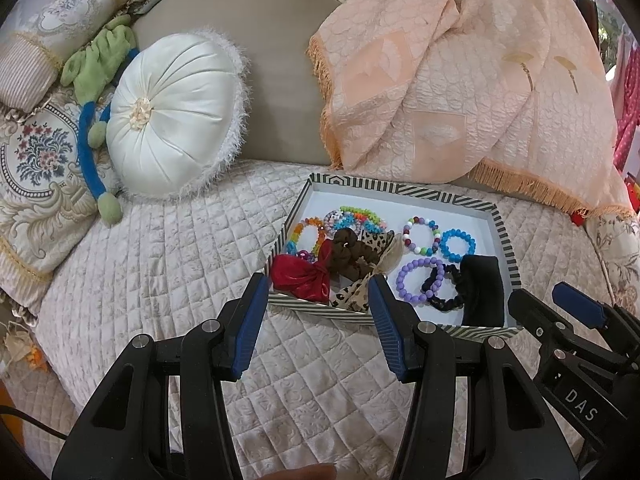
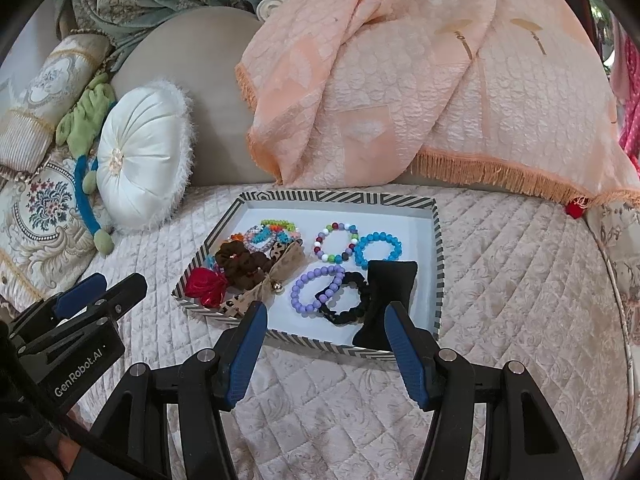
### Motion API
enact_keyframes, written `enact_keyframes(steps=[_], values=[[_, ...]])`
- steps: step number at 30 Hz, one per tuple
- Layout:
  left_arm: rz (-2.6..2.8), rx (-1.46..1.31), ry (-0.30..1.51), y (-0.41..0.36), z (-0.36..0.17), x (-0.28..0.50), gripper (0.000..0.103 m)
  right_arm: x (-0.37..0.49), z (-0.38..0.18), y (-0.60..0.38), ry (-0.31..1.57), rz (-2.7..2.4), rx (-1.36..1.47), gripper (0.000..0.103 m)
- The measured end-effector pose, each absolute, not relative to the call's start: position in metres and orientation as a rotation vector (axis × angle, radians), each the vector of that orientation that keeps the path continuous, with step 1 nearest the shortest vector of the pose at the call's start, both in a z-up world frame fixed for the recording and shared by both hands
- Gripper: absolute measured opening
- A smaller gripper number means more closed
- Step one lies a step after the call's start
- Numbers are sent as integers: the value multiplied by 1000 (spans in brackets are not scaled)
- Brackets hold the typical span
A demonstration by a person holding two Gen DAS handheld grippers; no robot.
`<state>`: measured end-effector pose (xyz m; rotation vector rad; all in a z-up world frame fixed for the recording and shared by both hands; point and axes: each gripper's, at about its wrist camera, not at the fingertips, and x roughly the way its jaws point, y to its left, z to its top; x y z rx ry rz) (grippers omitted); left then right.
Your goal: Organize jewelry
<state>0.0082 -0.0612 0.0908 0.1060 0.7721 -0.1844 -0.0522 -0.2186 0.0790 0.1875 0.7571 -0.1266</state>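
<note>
A striped-rim tray (image 1: pixel 404 190) (image 2: pixel 340 197) with a white floor sits on the quilted bed. On its right side lie a purple bead bracelet (image 2: pixel 318 289), a blue one (image 2: pixel 378 249), a multicolour one (image 2: pixel 337 241), a black scrunchie (image 2: pixel 347 298) and a black bow (image 2: pixel 386 300). On its left is a pile: red bow (image 1: pixel 302 278), brown scrunchie (image 1: pixel 354 252), leopard bow (image 1: pixel 356 294), bright bead bracelets (image 1: pixel 348 218). My left gripper (image 1: pixel 319 286) is open and empty over the tray's near left edge. My right gripper (image 2: pixel 325 314) is open and empty at the tray's near edge.
A round white cushion (image 1: pixel 176 114) and a green and blue plush toy (image 1: pixel 98 92) lie to the left. A peach fringed blanket (image 2: pixel 420 80) is draped behind the tray. Embroidered pillows (image 1: pixel 36 168) sit at far left. The quilted cover (image 2: pixel 520 280) stretches right of the tray.
</note>
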Motion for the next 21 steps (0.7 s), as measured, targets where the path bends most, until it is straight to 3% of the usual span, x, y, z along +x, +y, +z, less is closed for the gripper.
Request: enact_keyframes(steps=[21], values=[[-191,118,776,-67,83,13,52,-50,68,-237,771,-131,198,59]])
